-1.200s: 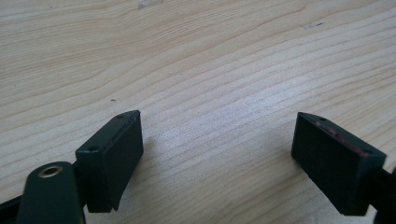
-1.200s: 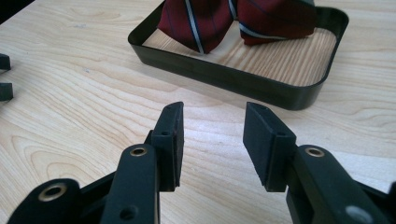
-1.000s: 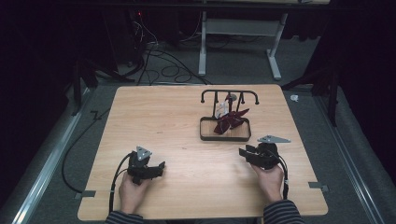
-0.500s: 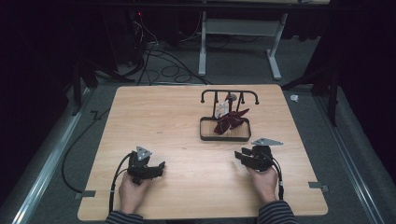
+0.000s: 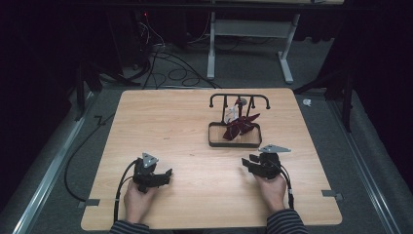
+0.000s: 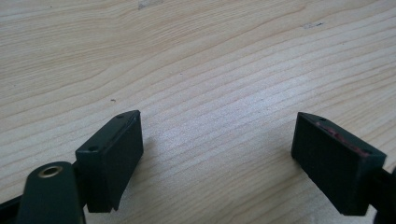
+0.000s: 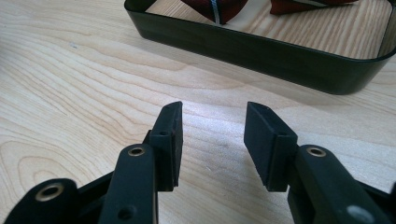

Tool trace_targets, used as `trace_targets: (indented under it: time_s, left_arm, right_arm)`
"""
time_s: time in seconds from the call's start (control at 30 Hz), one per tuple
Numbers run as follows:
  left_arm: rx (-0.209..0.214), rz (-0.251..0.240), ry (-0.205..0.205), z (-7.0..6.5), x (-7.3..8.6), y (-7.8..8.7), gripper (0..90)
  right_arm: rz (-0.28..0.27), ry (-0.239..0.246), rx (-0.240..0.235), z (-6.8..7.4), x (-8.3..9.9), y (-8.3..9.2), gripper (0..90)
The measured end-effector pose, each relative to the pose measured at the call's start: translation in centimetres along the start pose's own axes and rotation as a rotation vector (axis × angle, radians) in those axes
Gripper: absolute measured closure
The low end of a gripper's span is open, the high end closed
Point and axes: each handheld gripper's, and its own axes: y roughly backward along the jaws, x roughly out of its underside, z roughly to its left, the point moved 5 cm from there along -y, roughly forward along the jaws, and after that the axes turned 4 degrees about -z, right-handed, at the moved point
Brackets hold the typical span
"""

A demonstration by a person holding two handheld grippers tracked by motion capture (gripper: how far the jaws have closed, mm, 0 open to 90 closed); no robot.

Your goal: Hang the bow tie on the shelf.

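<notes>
In the high view the left gripper [image 5: 165, 174] rests at about 7 o'clock on the wooden table [image 5: 160, 126], jaws wide apart over bare wood and holding nothing. The right gripper [image 5: 248, 163] sits at 5 o'clock, jaws partly spread and empty, with the dark red cloth [image 5: 238, 126] in the black tray [image 5: 234, 143] at its 11 o'clock, near but apart. The right gripper view adds the tray's near wall [image 7: 261, 46] close ahead and a pale stripe on the cloth [image 7: 217, 9].
</notes>
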Motion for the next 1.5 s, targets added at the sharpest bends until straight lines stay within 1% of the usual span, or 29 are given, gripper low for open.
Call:
trace_targets:
  time_s: [0.1, 0.3, 0.5, 0.7, 0.93, 1.07, 1.17, 1.3, 1.37, 1.43, 1.5]
  left_arm:
    - [0.000, 0.000, 0.000, 0.0, 0.0, 0.0, 17.3]
    - [0.000, 0.000, -0.001, 0.0, 0.0, 0.0, 17.3]
    - [0.000, 0.000, 0.000, 0.0, 0.0, 0.0, 17.3]
    - [0.000, 0.000, 0.000, 0.0, 0.0, 0.0, 17.3]
    - [0.000, 0.000, 0.000, 0.0, 0.0, 0.0, 17.3]
    - [0.000, 0.000, 0.000, 0.0, 0.0, 0.0, 17.3]
    - [0.000, 0.000, 0.000, 0.0, 0.0, 0.0, 17.3]
    - [0.000, 0.000, 0.000, 0.0, 0.0, 0.0, 17.3]
    - [0.000, 0.000, 0.000, 0.0, 0.0, 0.0, 17.3]
    - [-0.001, -0.002, 0.000, 0.0, 0.0, 0.0, 17.3]
    - [-0.001, -0.002, 0.001, 0.0, 0.0, 0.0, 17.3]
  right_arm:
    - [0.005, 0.009, 0.004, 0.0, 0.1, -0.2, 58.9]
    - [0.011, 0.011, 0.007, 0.2, 0.2, -0.6, 58.9]
    - [0.000, 0.015, 0.004, 0.3, 0.1, -0.6, 59.0]
    - [0.002, 0.016, 0.008, 0.4, 0.2, -0.7, 58.9]
    - [0.006, 0.024, -0.002, 0.8, 0.4, -1.3, 58.3]
    - [0.009, 0.038, 0.000, 1.1, 0.5, -1.6, 57.3]
    - [0.009, 0.040, 0.000, 1.2, 0.5, -1.6, 56.3]
    - [0.013, 0.048, -0.008, 1.2, 0.5, -1.7, 52.9]
    - [0.019, 0.060, -0.004, 1.4, 0.6, -1.7, 51.3]
    - [0.021, 0.088, 0.011, 1.6, 0.6, -1.7, 49.9]
    - [0.031, 0.129, 0.036, 2.0, 0.7, -1.8, 48.3]
